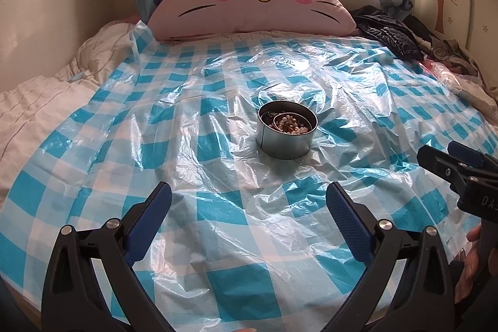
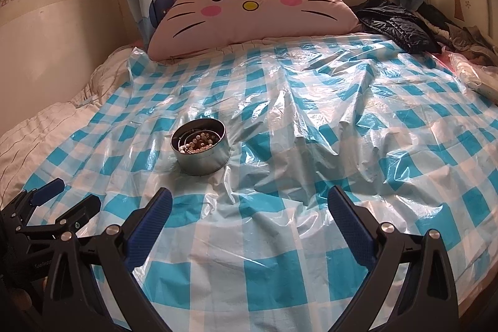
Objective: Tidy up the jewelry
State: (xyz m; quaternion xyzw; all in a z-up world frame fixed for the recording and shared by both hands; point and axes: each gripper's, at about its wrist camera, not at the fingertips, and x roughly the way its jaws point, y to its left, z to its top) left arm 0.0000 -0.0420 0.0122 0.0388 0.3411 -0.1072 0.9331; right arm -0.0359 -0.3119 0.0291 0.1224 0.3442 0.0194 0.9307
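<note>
A round metal tin [image 1: 281, 143] [image 2: 202, 161] stands on the blue-and-white checked plastic sheet [image 1: 218, 223] [image 2: 342, 145] spread over the bed. Inside it lie pearl-like beads [image 1: 291, 125] [image 2: 199, 143] and a thin metal bangle. My left gripper [image 1: 249, 198] is open, well short of the tin, with nothing between its fingers. My right gripper [image 2: 249, 204] is open too, nearer than the tin and to its right, also empty. In the left wrist view the right gripper [image 1: 442, 157] shows at the right edge; in the right wrist view the left gripper [image 2: 71, 195] shows at the lower left.
A pink cat-face cushion [image 1: 252, 2] [image 2: 252, 11] leans at the head of the bed under a window. Dark clothes [image 1: 392, 30] [image 2: 401, 24] are piled at the far right. White bedding [image 1: 40, 111] lies along the left side. A hand [image 1: 470, 263] holds the right gripper.
</note>
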